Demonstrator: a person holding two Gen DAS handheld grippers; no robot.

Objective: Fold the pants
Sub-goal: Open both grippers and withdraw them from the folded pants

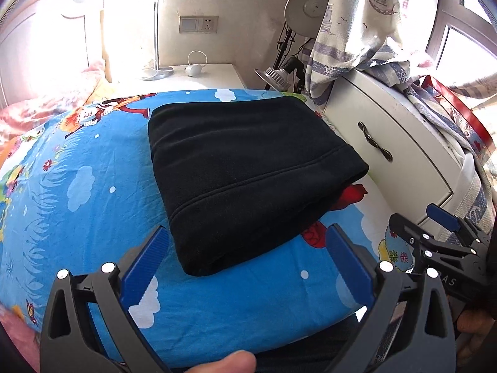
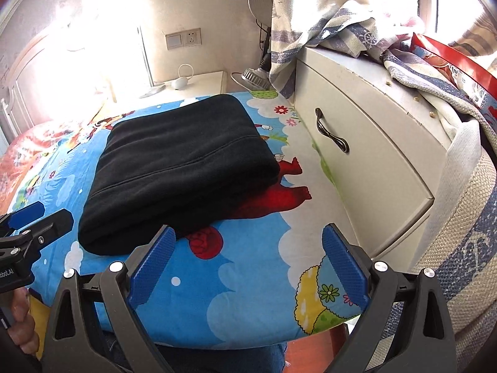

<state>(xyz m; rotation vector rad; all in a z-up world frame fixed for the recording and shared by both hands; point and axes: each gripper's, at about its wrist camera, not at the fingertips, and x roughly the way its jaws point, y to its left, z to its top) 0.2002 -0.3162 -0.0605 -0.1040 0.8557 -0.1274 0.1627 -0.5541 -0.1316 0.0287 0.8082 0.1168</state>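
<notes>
The black pants (image 1: 248, 171) lie folded into a thick rectangle on the blue cartoon-print bed sheet (image 1: 93, 192). My left gripper (image 1: 248, 261) stands open just short of the bundle's near edge, with nothing between its blue pads (image 1: 146, 264). In the right wrist view the pants (image 2: 180, 168) lie ahead and to the left. My right gripper (image 2: 250, 264) is open over bare sheet (image 2: 248, 295), clear of the cloth. Each gripper shows in the other's view: the right gripper (image 1: 435, 236) at the far right, the left gripper (image 2: 34, 227) at the far left.
A white cabinet (image 1: 388, 130) with a dark drawer handle (image 2: 332, 136) stands tight against the bed's right side, with a draped curtain (image 2: 341, 25) and cloths on top. A white nightstand (image 1: 198, 77) and a lamp (image 1: 307, 9) stand beyond the bed. A thumb (image 1: 230, 363) shows at the bottom.
</notes>
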